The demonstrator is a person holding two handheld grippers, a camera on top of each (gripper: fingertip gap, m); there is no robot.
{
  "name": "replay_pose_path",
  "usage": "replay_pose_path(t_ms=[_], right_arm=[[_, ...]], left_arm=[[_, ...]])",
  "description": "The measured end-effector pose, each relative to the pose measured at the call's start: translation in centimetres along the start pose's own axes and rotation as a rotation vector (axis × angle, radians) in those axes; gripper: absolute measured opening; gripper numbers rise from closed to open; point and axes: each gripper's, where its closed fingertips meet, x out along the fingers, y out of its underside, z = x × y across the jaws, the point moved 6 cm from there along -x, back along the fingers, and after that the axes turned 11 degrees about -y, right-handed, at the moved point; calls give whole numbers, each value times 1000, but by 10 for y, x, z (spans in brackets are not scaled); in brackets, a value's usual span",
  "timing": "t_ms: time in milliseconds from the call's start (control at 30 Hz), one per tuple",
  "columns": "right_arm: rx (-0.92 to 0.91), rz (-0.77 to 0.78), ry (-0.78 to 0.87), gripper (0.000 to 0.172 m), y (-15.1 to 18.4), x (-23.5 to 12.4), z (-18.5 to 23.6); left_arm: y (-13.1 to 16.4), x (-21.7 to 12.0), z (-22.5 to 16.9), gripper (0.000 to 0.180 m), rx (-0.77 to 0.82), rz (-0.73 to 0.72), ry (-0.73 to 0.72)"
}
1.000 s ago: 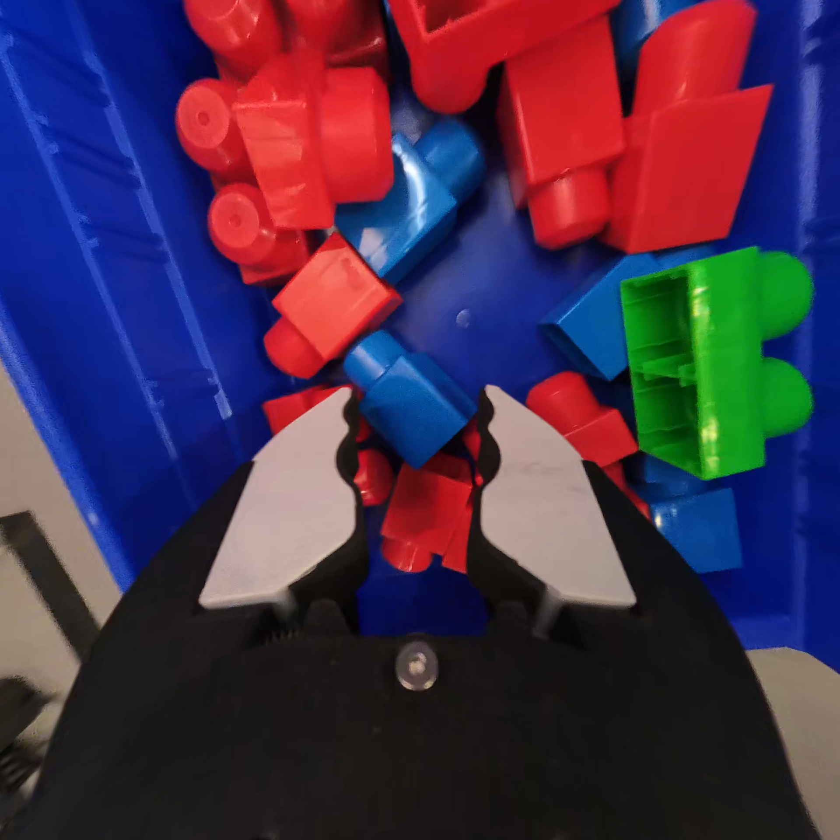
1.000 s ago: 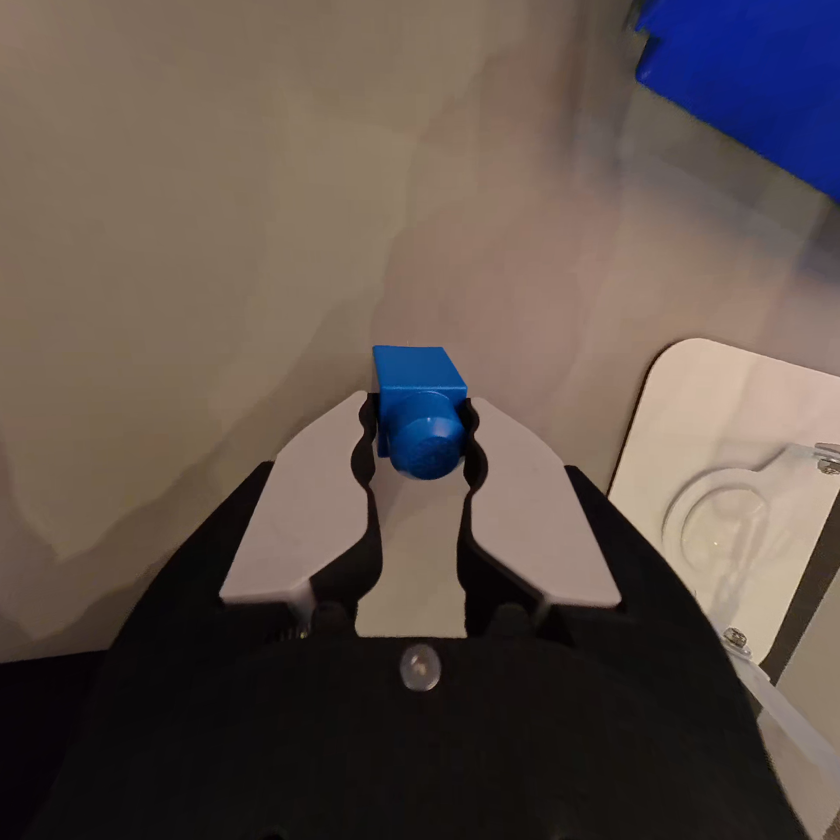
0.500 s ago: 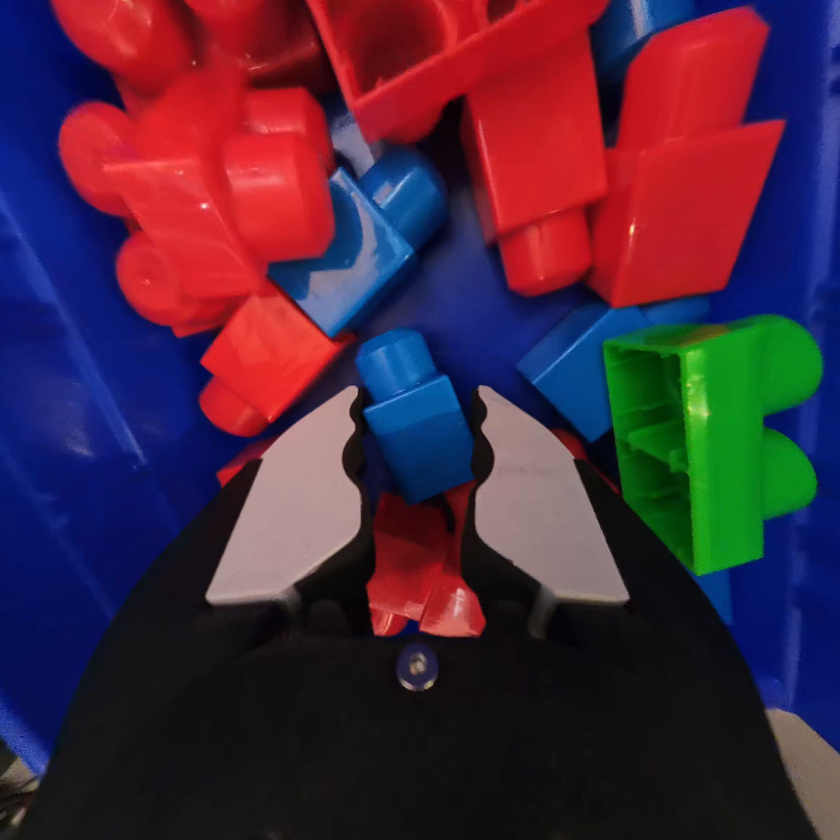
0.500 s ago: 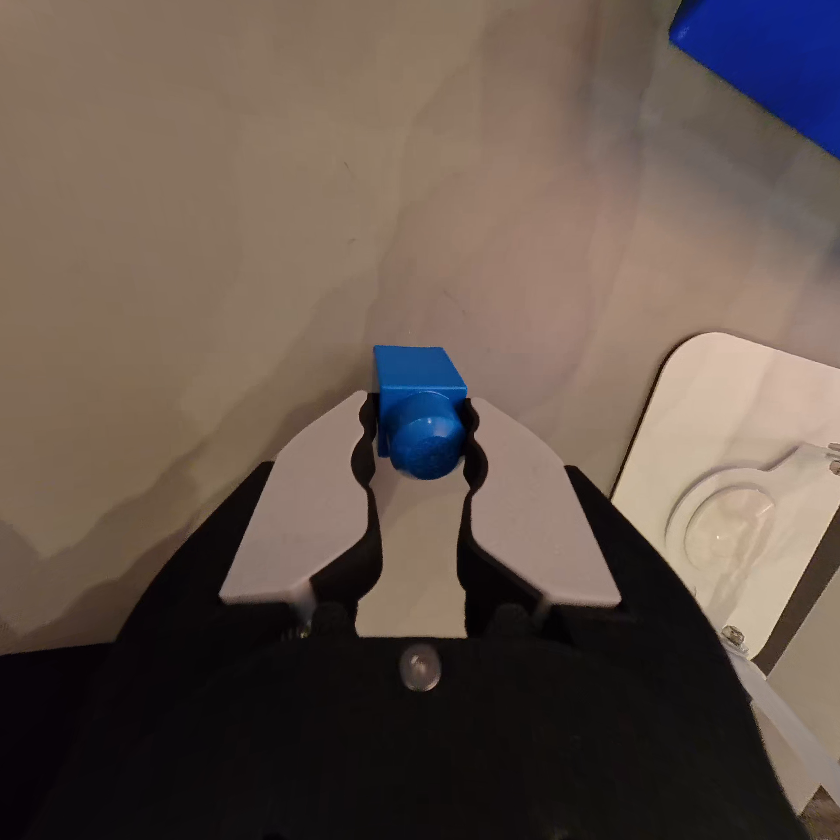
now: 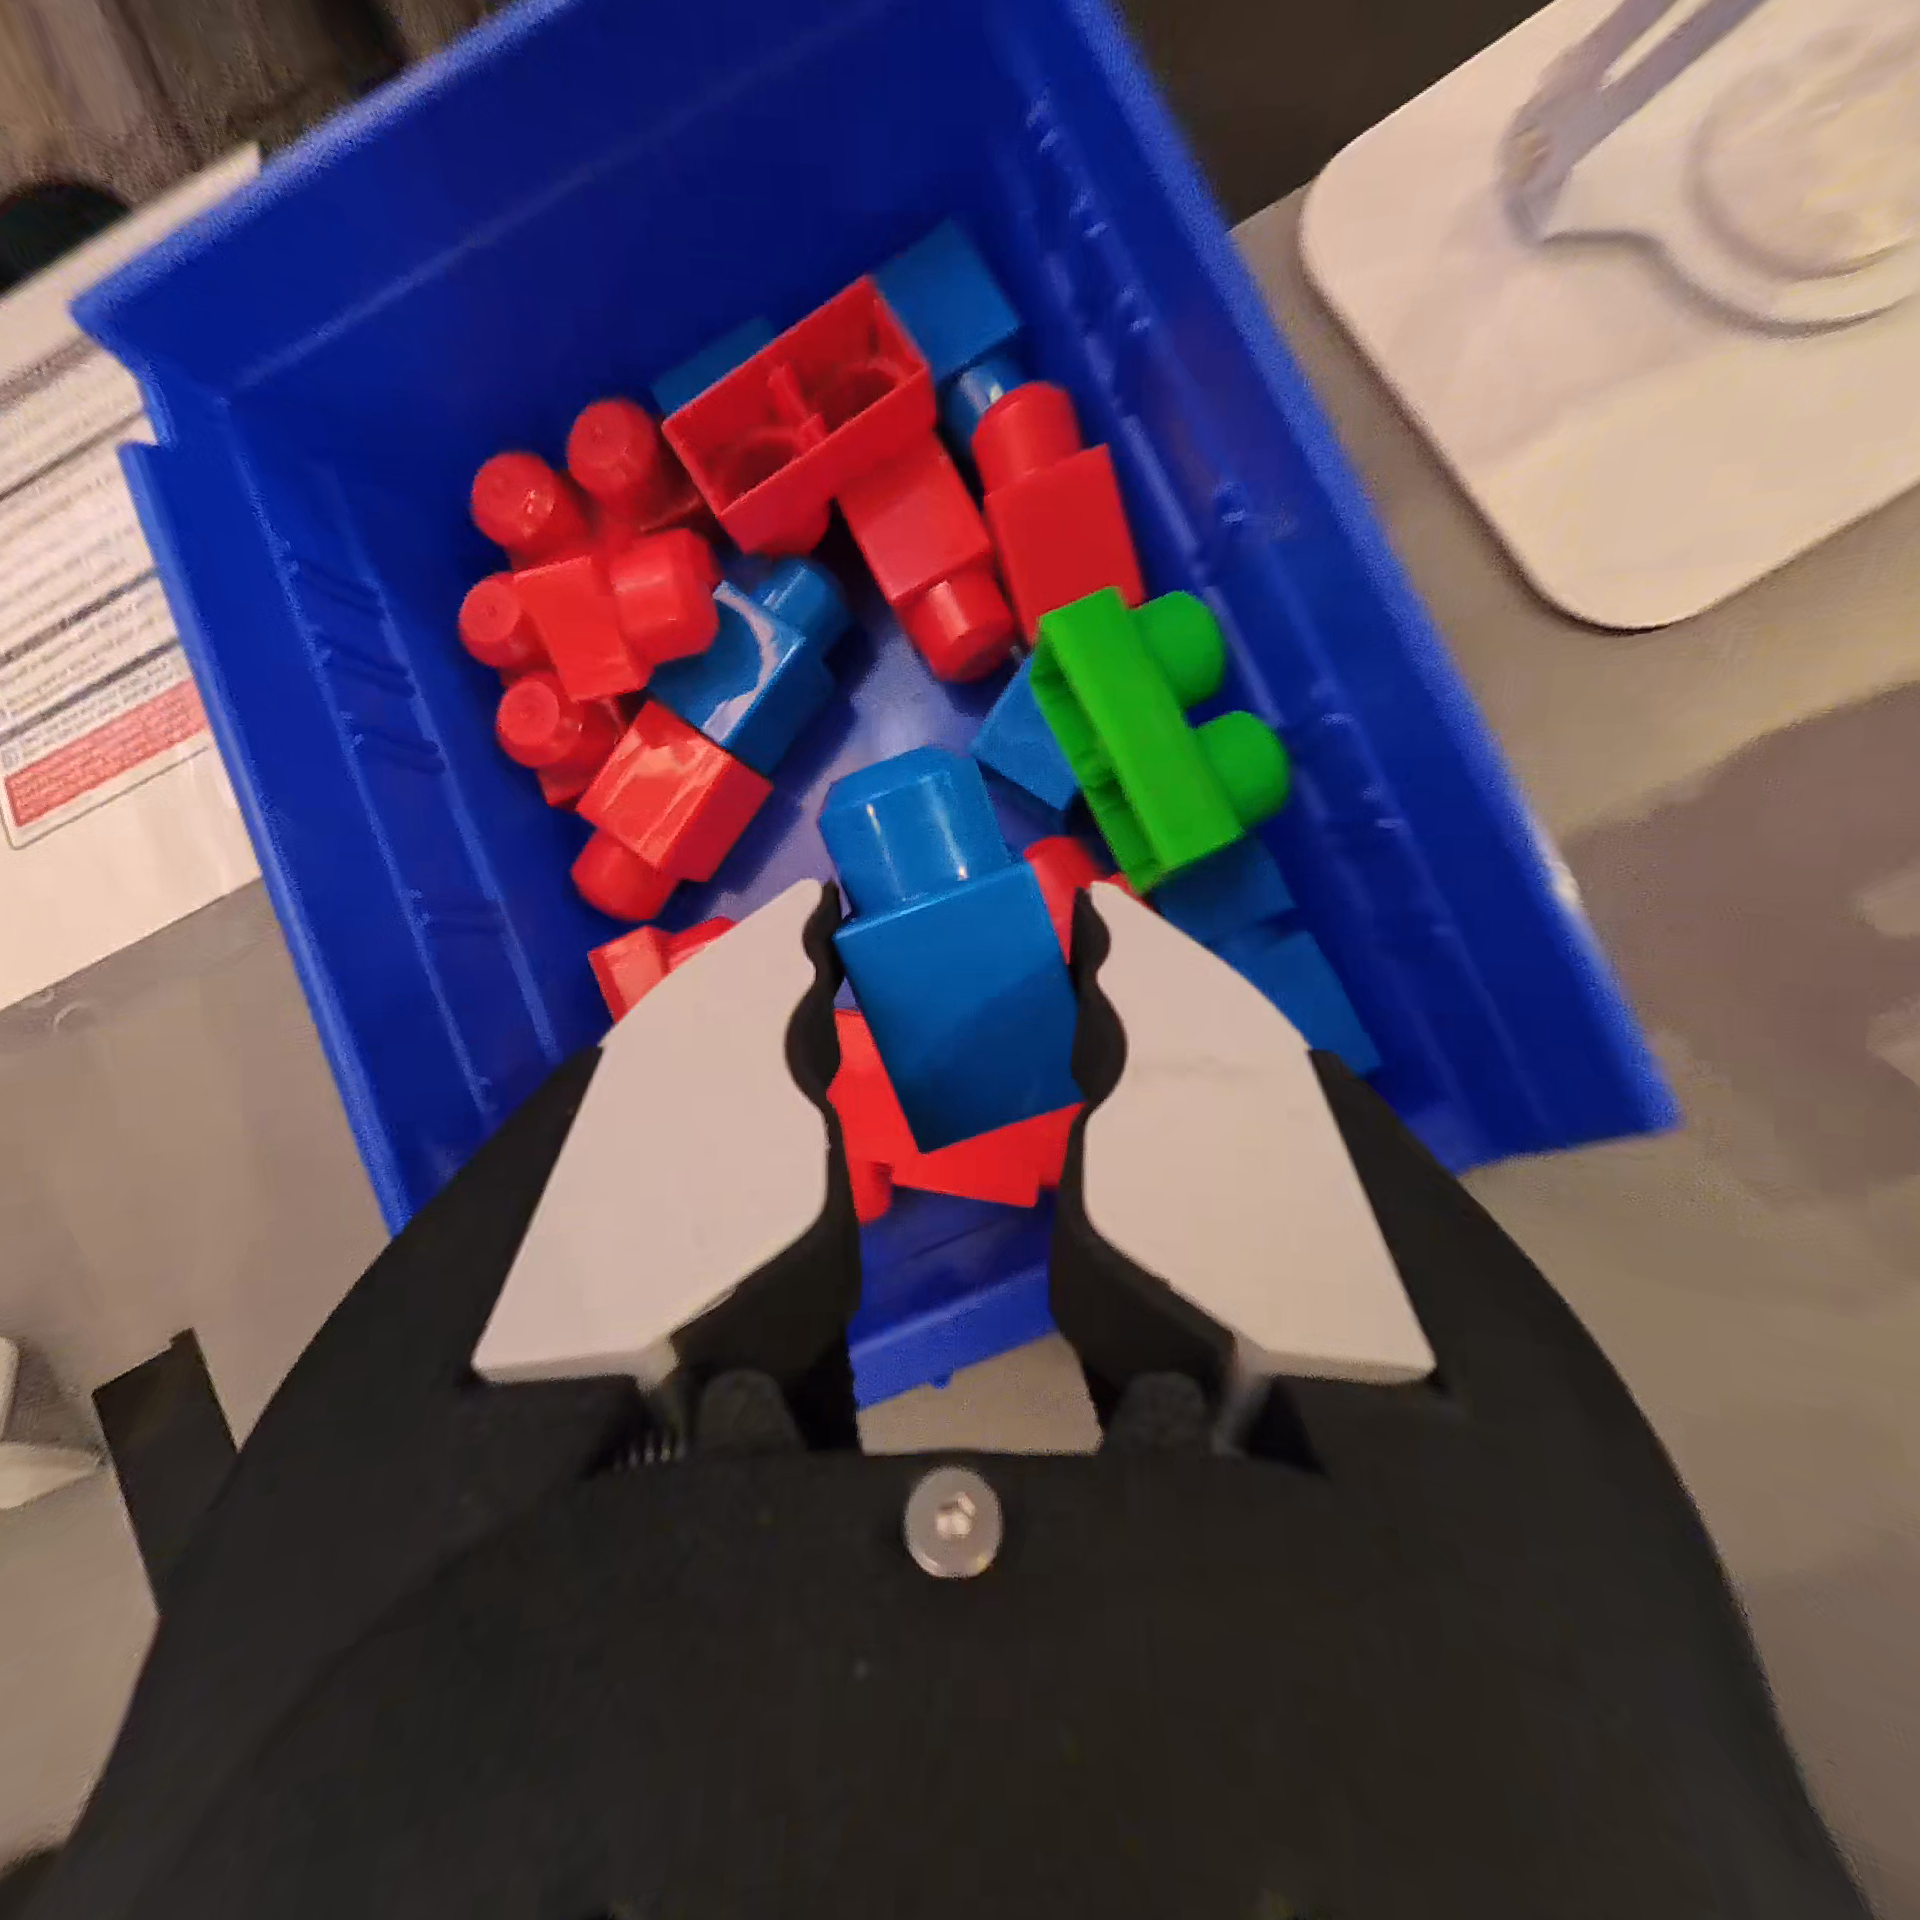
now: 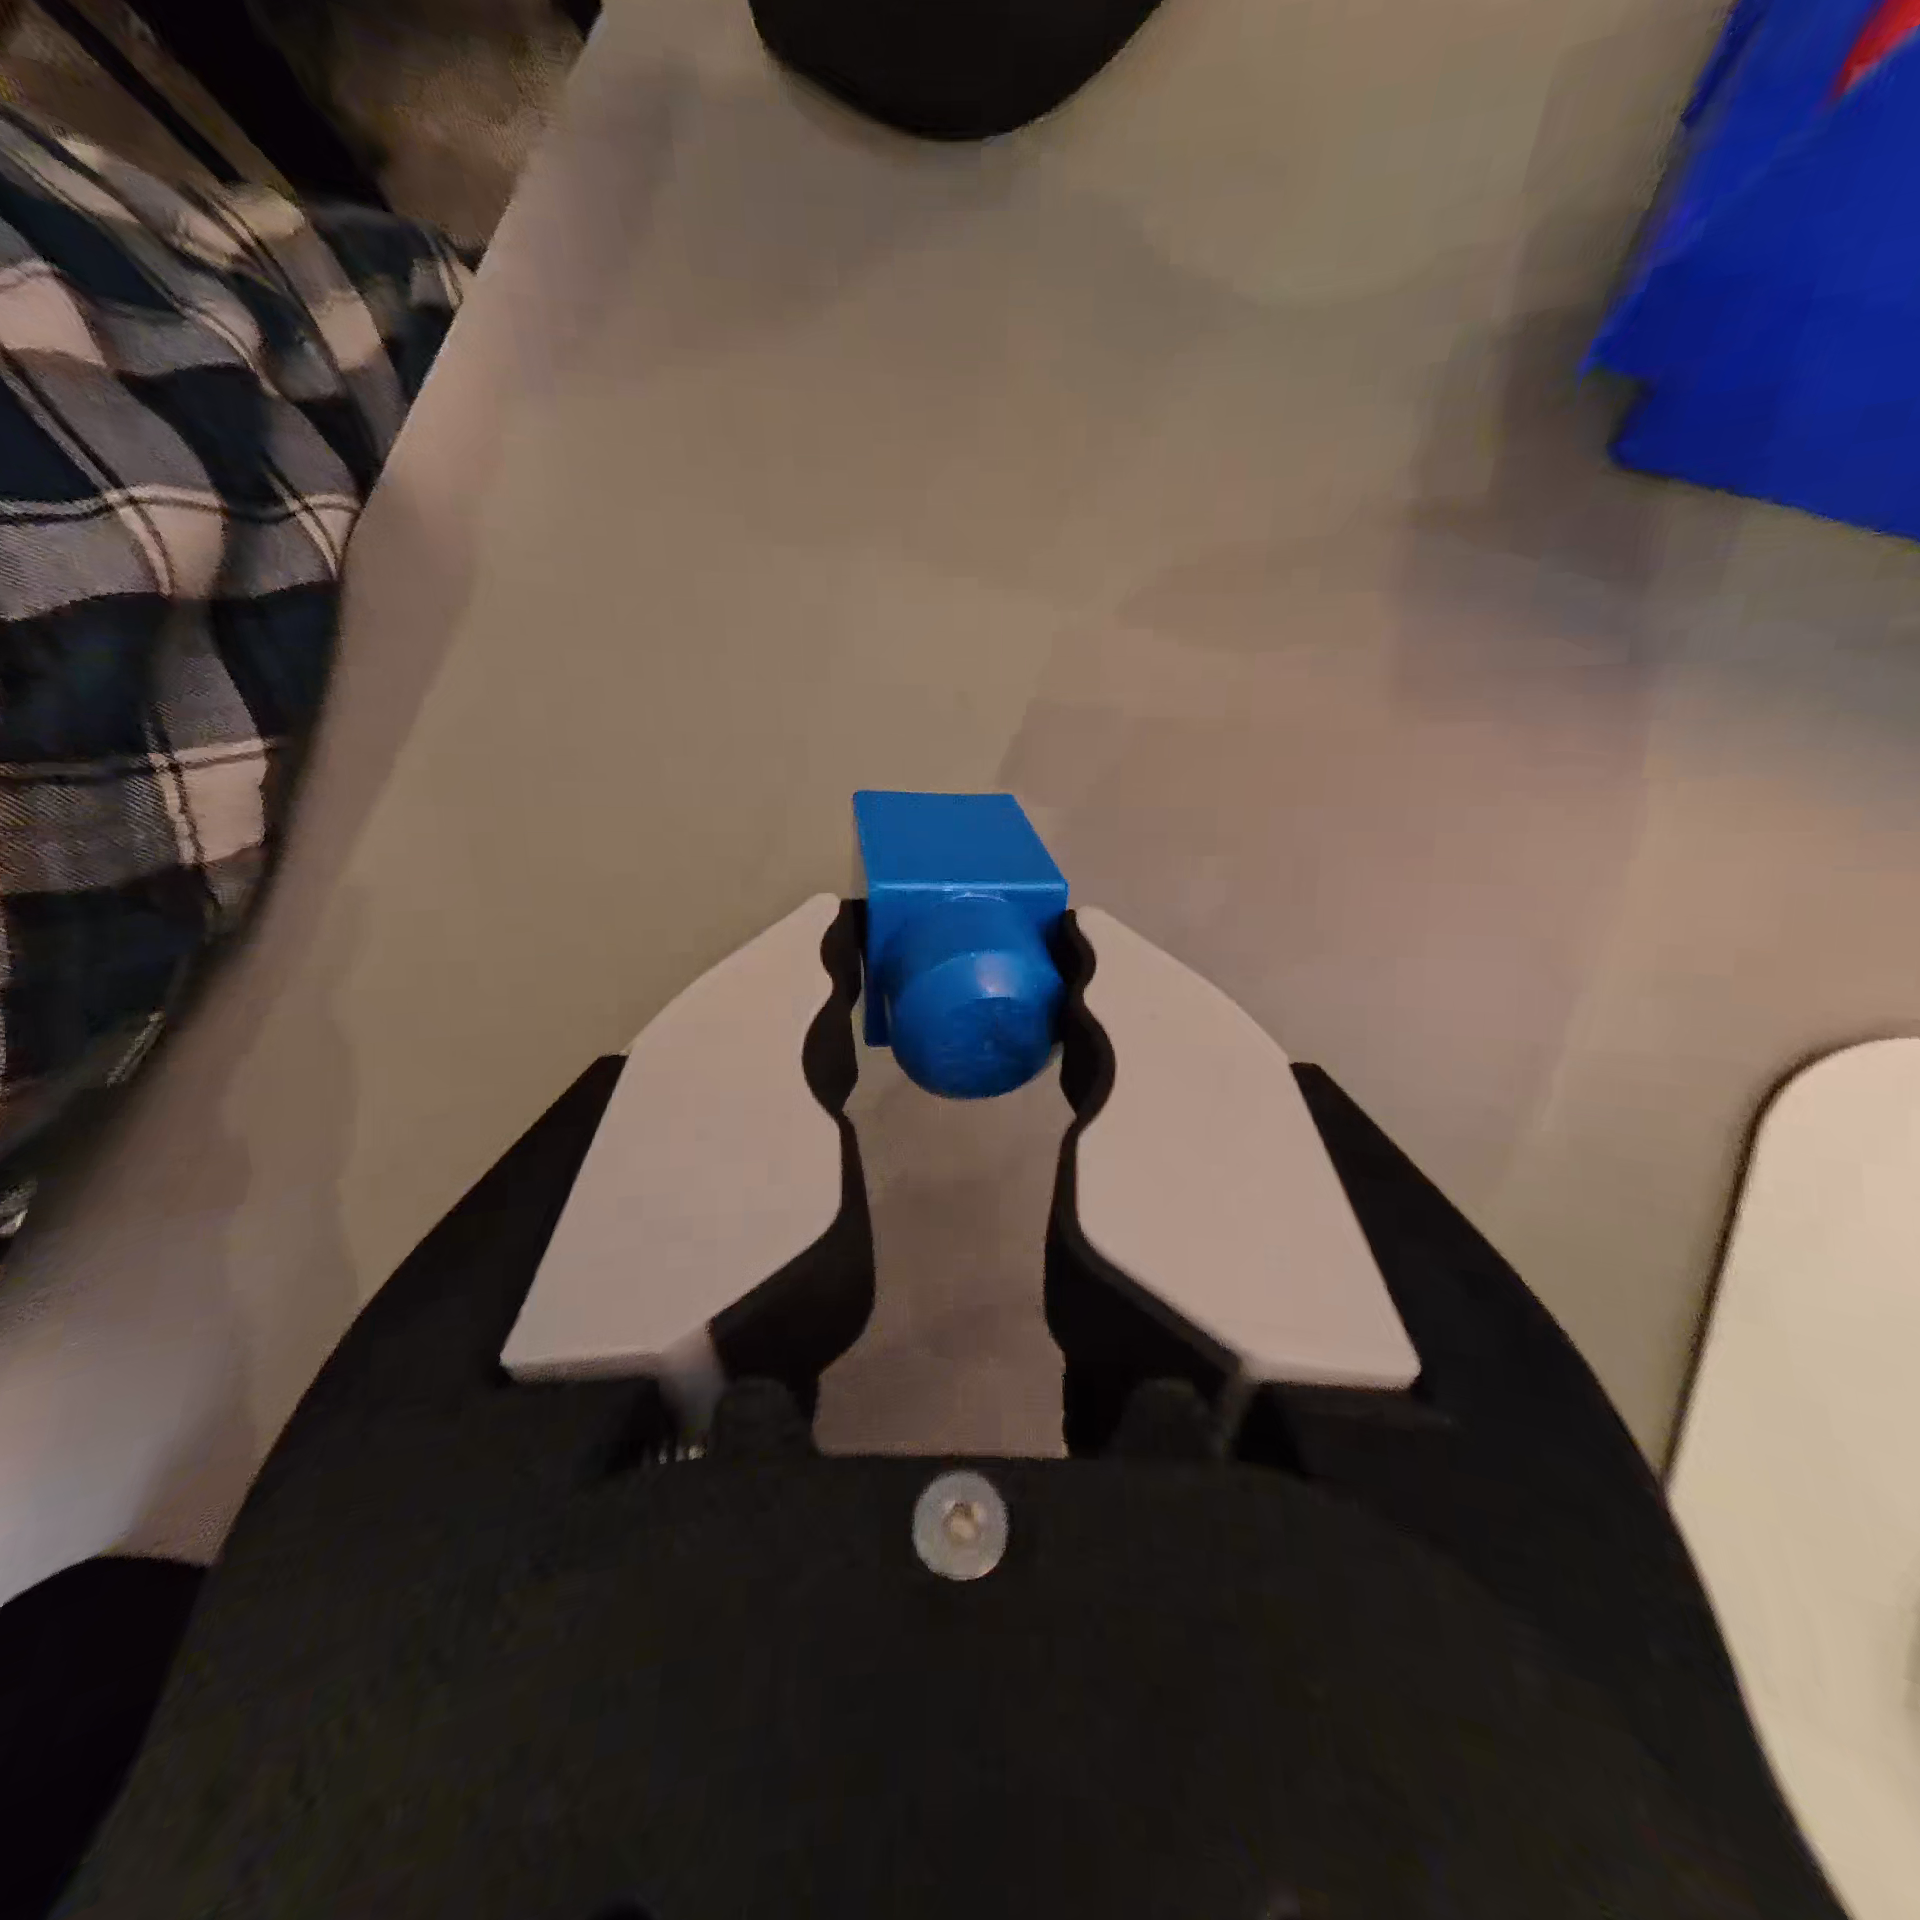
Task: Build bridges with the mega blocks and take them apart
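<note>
The blue block (image 5: pixel 951 977) in the left gripper (image 5: pixel 948 940) looks light, stiff and glossy, so its flat sides, where both pads press, are the sound hold; it hangs over the bin's (image 5: pixel 343 665) near end. The right gripper (image 6: pixel 961 961) pinches another blue block (image 6: pixel 961 914) by its sides over bare table (image 6: pixel 1143 520); that offers building room, with a white board (image 6: pixel 1829 1351) at the right edge.

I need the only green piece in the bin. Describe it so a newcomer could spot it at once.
Start at the blue plastic bin on the grey table, seen from the left wrist view. Along the bin's right-hand wall, among red and blue blocks, lies the green plastic two-stud block on its side, studs pointing toward that wall. It is the only green piece, just right of the blue single-stud block gripped by the left hand-held gripper.
</note>
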Motion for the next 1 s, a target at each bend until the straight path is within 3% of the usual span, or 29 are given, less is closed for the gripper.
replay_pose_path(t_ms=[133,233,267,400,600,700,800,867,1000], right_arm=[[15,79,32,40,26,13,-7],[35,169,76,72,44,19,-6],[42,169,97,76,47,17,-6],[34,53,162,68,40,-16,2],[165,-517,128,50,-24,-85,7],[234,-498,103,55,-32,-78,-1],[250,-539,41,47,-39,-68,-1],[260,-562,30,37,-36,-68,-2],[273,-569,23,36,-22,-64,3]], left_arm=[[3,-32,-19,41,24,-97,36],[3,-56,-43,41,41,-179,84],[3,-63,-53,41,58,-212,104],[0,-87,-94,41,142,-324,149],[-11,-103,-170,41,392,-450,88],[-17,-105,-197,41,520,-459,-17],[-20,-106,-215,41,618,-468,-74],[-19,-105,-222,41,643,-505,-54],[-14,-101,-231,42,673,-532,35]])
